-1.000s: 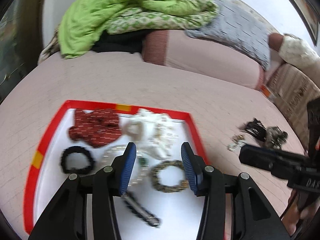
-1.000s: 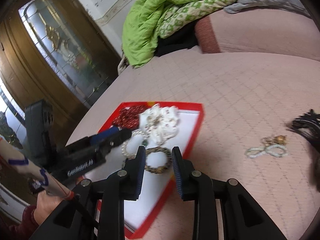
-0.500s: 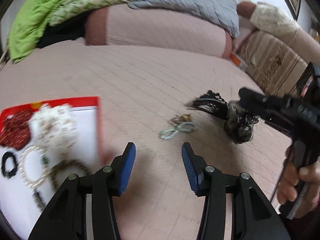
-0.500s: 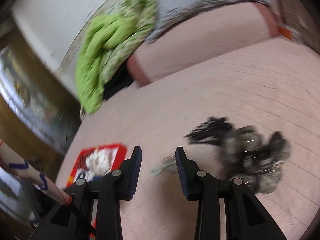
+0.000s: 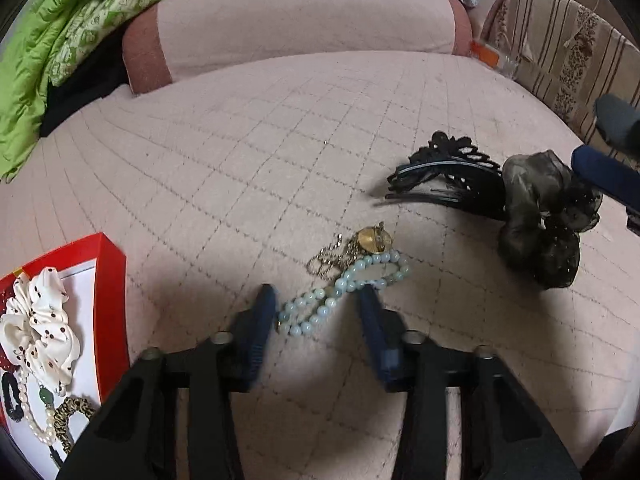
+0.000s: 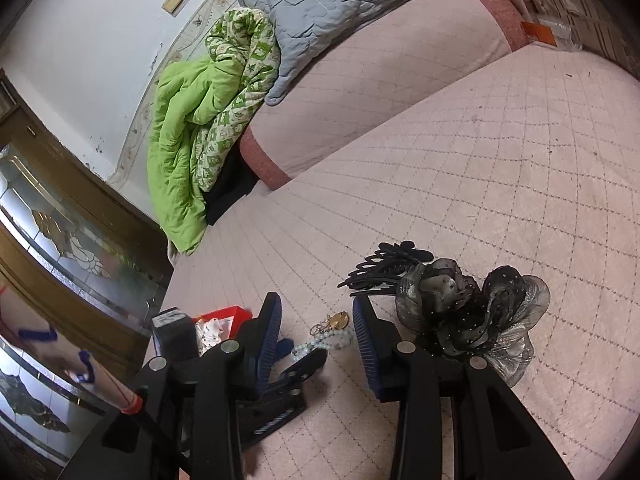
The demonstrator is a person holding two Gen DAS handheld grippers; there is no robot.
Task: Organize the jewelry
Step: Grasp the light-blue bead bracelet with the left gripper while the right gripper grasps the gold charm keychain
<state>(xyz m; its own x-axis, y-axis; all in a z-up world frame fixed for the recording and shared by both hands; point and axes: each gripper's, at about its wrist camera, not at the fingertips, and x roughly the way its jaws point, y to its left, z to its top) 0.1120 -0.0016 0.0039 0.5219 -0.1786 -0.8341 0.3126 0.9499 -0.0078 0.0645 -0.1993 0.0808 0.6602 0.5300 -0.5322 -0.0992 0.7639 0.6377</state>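
A pale blue bead bracelet (image 5: 344,284) lies on the pink bedspread, tangled with a gold pendant chain (image 5: 360,244). My left gripper (image 5: 316,300) straddles the bracelet, its jaws closing, the beads between the pads and still resting on the cover. To the right lie a black hair comb (image 5: 444,176) and a dark gauzy scrunchie (image 5: 540,216). My right gripper (image 6: 318,316) hovers just left of that scrunchie (image 6: 460,320), jaws opening and holding nothing. One of its blue fingers (image 5: 600,170) shows at the right edge. The red tray (image 5: 112,300) holds a white scrunchie (image 5: 40,328) and bracelets.
A green quilt (image 6: 180,140) and a grey quilt (image 6: 340,0) are heaped over a pink bolster (image 5: 304,12) at the back. A striped cushion (image 5: 568,48) is far right. A wooden glazed door (image 6: 60,232) stands left, with a person's forearm (image 6: 100,376) before it.
Both views swung from the tray to the loose pile on the right. The left gripper dropped over the bead bracelet and its jaws narrowed. The right gripper's jaws widened near the dark scrunchie.
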